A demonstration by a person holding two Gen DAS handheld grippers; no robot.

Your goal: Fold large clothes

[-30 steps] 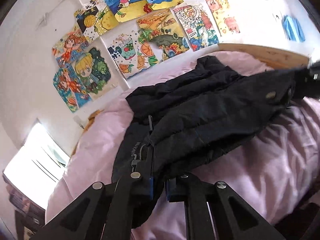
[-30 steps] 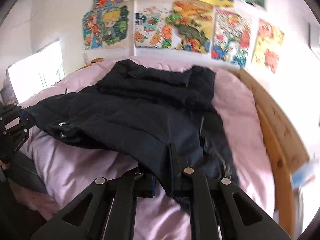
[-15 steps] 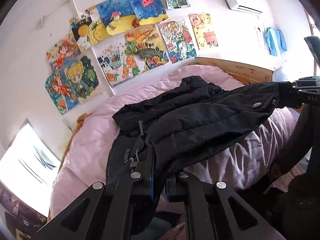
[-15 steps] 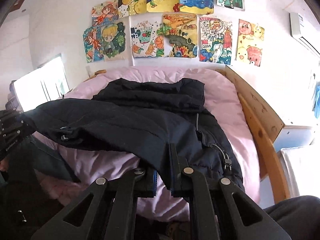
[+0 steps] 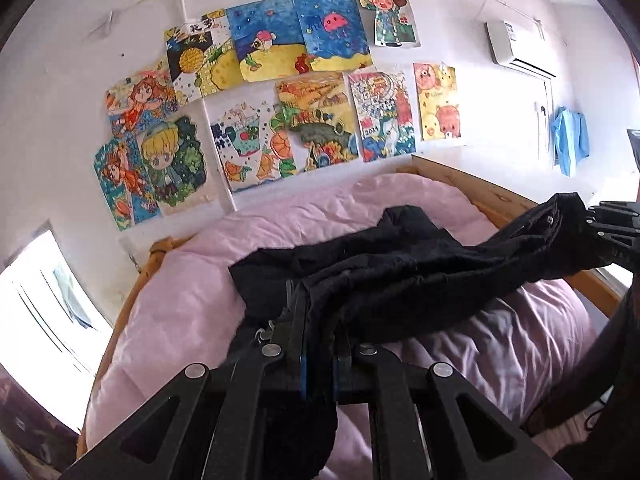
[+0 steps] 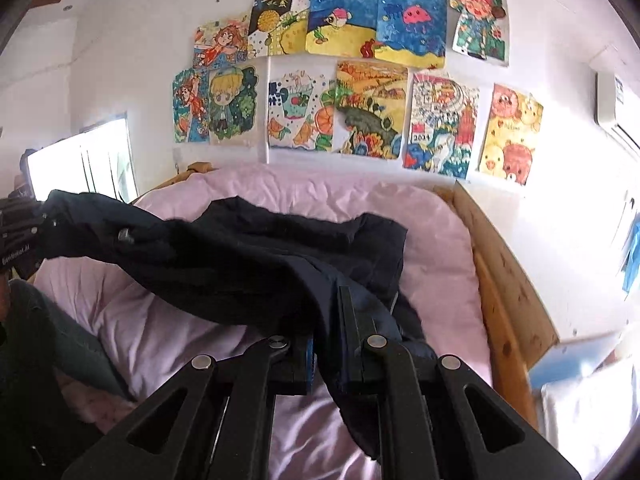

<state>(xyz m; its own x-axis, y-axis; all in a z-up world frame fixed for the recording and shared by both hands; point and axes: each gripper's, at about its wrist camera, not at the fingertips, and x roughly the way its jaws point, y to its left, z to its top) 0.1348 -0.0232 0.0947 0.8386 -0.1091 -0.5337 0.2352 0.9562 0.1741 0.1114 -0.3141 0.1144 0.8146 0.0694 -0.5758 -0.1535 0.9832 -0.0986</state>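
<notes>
left view: my left claw is clamped on the jacket hem, lifted off the bed's near edge | right view: my right claw pinches the other hem corner, jacket top lying mid-bed | handling: padded, soft, bulky, likely slippery; grip hem corners.

The tips of the left gripper are buried in the black padded fabric jacket, and those of the right gripper likewise. The white box-shaped wall air conditioner is cut by the right view's edge. The blue cloth hanging on the wall is too blurred to be identified.
</notes>
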